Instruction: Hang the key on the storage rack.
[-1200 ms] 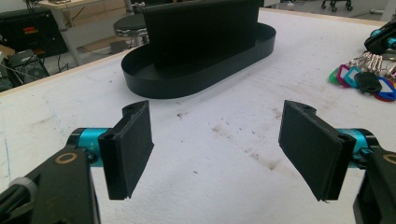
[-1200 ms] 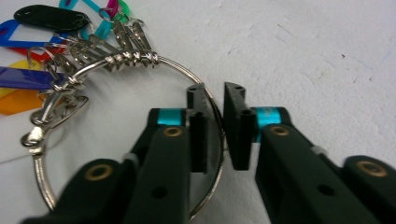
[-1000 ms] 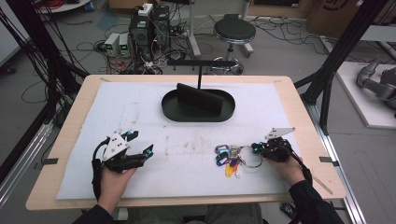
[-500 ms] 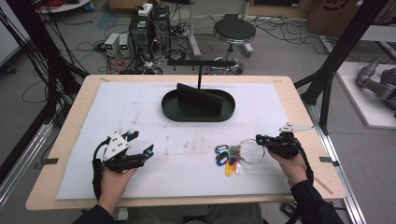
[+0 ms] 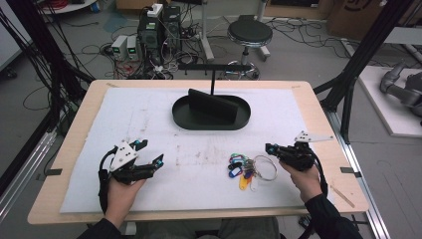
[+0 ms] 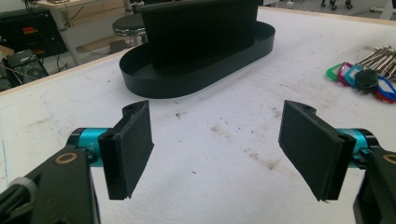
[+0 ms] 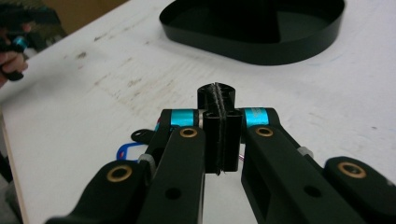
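A bunch of keys with coloured tags [image 5: 240,167] lies on the white mat, its wire ring [image 5: 265,168] spread flat to the right. My right gripper [image 5: 268,148] hovers just above and right of the ring, jaws pressed together with nothing visible between them. In the right gripper view the shut pads [image 7: 218,100] point at the black tray, and part of the keys [image 7: 128,149] shows under the left jaw. My left gripper [image 5: 151,152] rests at the mat's front left, open and empty. The left gripper view has its wide jaws [image 6: 222,149] facing the tray, with the keys [image 6: 369,77] far right.
A black oval tray [image 5: 179,117] with an upright black plate [image 5: 211,105] in it stands at the mat's back centre, and a T-shaped black stand [image 5: 213,67] rises behind it. Bare stained mat [image 5: 199,154] lies between the hands. The table edge runs close behind both forearms.
My right gripper has drawn back to the right from the key bunch and risen a little. The wire ring now lies spread out to the right of the keys. The left hand has stayed put.
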The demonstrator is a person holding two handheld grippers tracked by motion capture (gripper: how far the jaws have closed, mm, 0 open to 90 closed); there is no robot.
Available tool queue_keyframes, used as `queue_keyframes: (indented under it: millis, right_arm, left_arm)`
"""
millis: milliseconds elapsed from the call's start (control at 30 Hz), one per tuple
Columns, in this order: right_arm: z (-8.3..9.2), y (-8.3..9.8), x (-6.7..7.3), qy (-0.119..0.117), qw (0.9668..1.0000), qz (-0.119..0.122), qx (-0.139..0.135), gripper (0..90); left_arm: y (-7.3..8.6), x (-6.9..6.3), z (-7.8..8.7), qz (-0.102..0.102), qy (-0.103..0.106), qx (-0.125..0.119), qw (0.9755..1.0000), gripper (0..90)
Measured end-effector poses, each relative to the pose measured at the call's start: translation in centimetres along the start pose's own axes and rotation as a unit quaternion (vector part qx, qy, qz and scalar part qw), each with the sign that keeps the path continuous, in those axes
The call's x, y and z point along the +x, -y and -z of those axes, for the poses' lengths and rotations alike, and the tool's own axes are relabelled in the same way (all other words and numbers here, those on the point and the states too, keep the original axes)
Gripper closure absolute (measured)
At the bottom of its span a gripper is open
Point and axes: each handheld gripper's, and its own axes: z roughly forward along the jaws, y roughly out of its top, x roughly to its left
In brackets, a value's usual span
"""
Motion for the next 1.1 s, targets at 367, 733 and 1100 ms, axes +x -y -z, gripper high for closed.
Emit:
queue_keyframes:
  millis: [367, 733, 1100]
  right_arm:
    - [1.0, 0.8, -1.4, 0.039, 0.9979, 0.026, 0.046, 77.5]
    - [2.4, 1.8, -2.9, 0.073, 0.9960, 0.005, 0.052, 68.3]
    - [2.3, 1.9, -3.3, 0.060, 0.9965, 0.011, 0.057, 64.5]
  left_arm:
    - [-0.3, -0.1, -0.5, -0.001, 0.007, -0.003, 1.0000, 25.8]
    - [-2.7, -2.7, -3.9, 0.006, 0.093, -0.008, 0.9956, 27.2]
    - [-5.7, -6.7, -8.7, -0.003, 0.186, 0.009, 0.9824, 32.7]
